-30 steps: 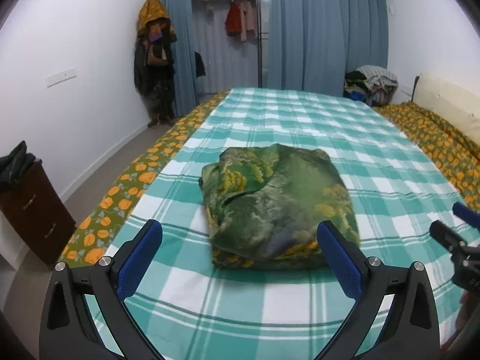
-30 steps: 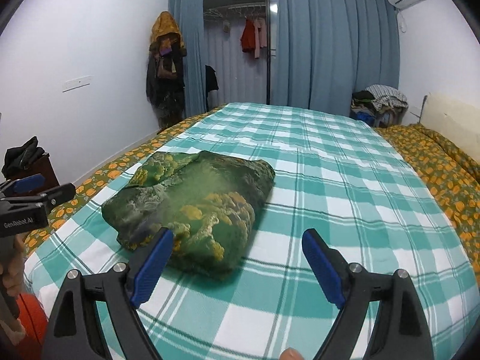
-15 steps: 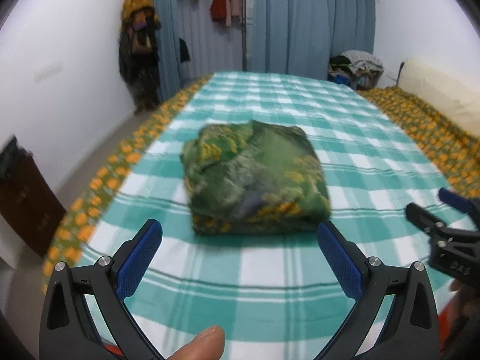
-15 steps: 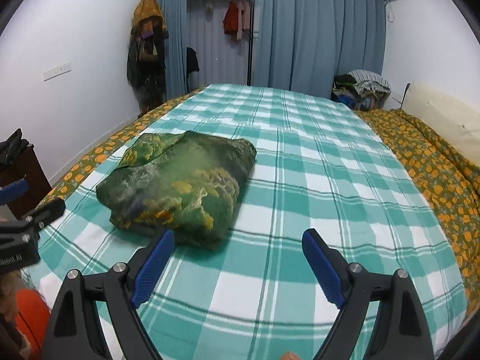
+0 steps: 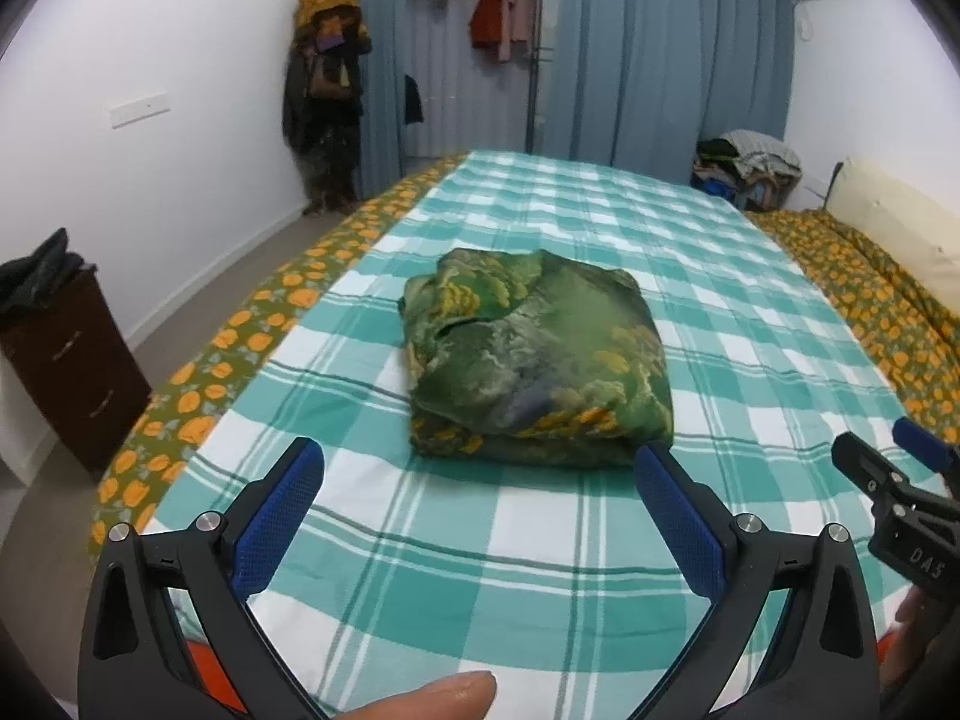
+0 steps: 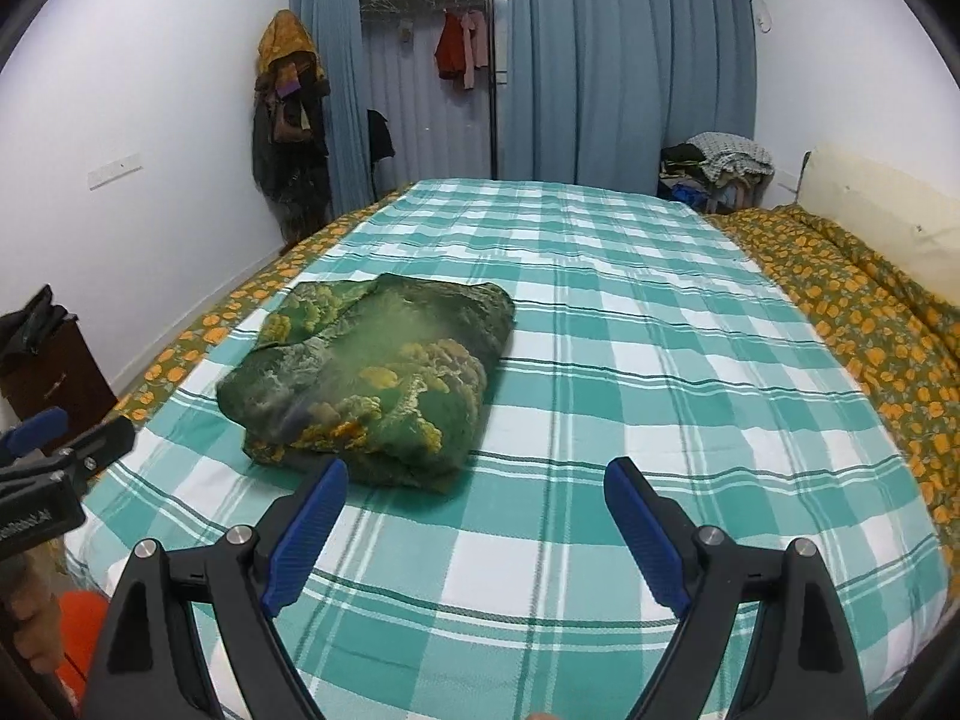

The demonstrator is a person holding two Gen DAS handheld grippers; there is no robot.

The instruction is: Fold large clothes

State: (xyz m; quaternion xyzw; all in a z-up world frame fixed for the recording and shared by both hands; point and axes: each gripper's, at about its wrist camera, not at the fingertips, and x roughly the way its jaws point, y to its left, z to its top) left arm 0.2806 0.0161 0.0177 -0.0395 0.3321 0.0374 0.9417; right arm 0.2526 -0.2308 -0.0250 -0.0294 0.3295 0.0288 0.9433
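Note:
A green garment with yellow print (image 5: 534,360) lies folded into a compact bundle on the teal-and-white checked bed (image 5: 540,540). It also shows in the right wrist view (image 6: 378,384), left of centre. My left gripper (image 5: 477,480) is open and empty, held above the bed just short of the bundle's near edge. My right gripper (image 6: 477,492) is open and empty, to the right of the bundle, its left finger near the bundle's front corner. Each gripper appears at the edge of the other's view.
An orange-flowered cover (image 5: 198,384) edges the bed on the left and lies on the right (image 6: 870,324). A dark cabinet (image 5: 66,360) stands left by the wall. Blue curtains (image 6: 624,72), a coat rack (image 6: 291,120) and a clothes pile (image 6: 720,162) are at the back.
Both grippers have pulled back from the folded bundle toward the bed's near edge; the bundle has stayed still. Both grippers remain open.

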